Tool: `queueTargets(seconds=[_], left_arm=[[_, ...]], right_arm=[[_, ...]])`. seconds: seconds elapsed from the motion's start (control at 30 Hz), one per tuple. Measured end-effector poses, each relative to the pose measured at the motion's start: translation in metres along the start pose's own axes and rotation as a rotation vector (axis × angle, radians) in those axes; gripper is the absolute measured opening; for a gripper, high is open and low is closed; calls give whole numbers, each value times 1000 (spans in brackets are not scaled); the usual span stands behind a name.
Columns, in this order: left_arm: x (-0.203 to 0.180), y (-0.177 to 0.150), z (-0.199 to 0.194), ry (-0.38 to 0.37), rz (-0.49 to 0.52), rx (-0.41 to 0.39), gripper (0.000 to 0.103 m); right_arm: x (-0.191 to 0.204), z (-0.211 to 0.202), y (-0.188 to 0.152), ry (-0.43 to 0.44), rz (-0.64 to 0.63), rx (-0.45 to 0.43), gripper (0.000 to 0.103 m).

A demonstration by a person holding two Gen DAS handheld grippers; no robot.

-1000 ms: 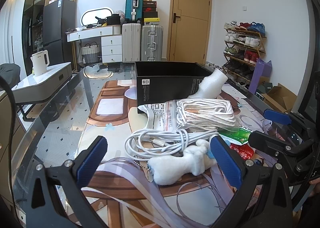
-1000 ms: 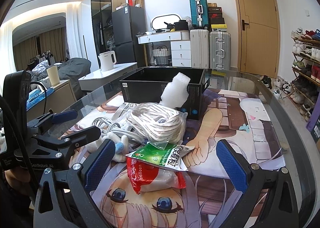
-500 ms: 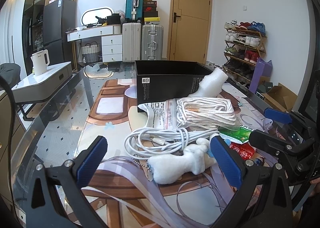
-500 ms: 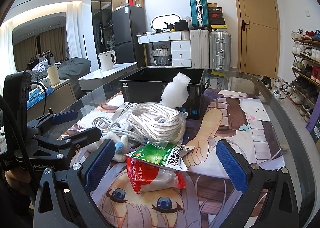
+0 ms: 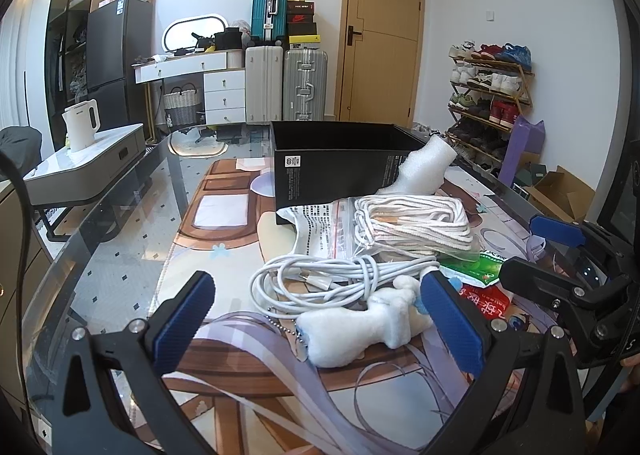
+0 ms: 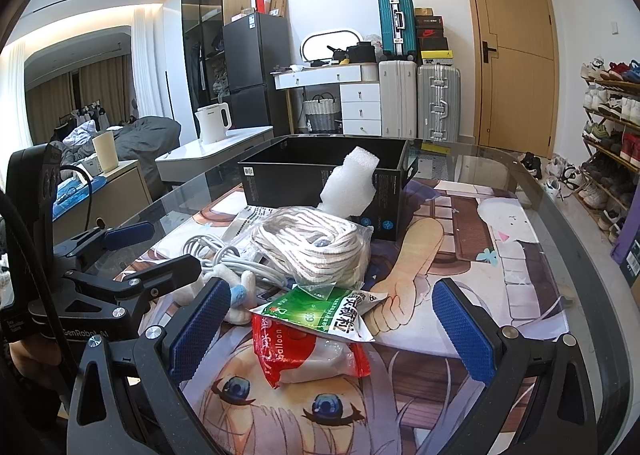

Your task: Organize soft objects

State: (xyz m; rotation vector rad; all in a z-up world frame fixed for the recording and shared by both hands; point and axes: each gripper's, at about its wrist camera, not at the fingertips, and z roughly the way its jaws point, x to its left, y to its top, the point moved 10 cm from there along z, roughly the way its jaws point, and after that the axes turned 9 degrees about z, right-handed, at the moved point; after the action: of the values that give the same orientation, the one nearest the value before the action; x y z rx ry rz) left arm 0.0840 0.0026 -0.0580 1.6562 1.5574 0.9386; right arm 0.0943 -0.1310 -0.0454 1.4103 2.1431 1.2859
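Observation:
A heap of soft things lies on the printed mat before an open black box (image 5: 340, 163) (image 6: 316, 179). Nearest my left gripper (image 5: 316, 323) is a white plush toy (image 5: 360, 327), with a coiled white cable (image 5: 320, 279) behind it. A bagged coil of white rope (image 5: 412, 223) (image 6: 312, 243) and a white foam piece (image 5: 424, 171) (image 6: 352, 187) leaning on the box lie further back. My right gripper (image 6: 328, 327) hovers over a red balloon packet (image 6: 308, 351) and a green packet (image 6: 320, 311). Both grippers are open and hold nothing.
The glass table's edge (image 6: 592, 255) curves along the right. A side unit with a white kettle (image 5: 80, 131) stands to the left. Suitcases (image 5: 286, 87), a door and a shoe rack (image 5: 488, 95) are behind. Bare mat (image 6: 480, 239) lies right of the heap.

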Motion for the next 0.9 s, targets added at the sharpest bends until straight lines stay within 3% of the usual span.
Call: queueTargets(seconds=[0.5, 0.9], left_arm=[[-1, 2, -2, 12, 8, 1, 103], [0, 4, -4, 17, 13, -5, 103]], right_arm=[[-10, -12, 13, -15, 13, -36, 102], [-6, -6, 4, -6, -1, 14, 102]])
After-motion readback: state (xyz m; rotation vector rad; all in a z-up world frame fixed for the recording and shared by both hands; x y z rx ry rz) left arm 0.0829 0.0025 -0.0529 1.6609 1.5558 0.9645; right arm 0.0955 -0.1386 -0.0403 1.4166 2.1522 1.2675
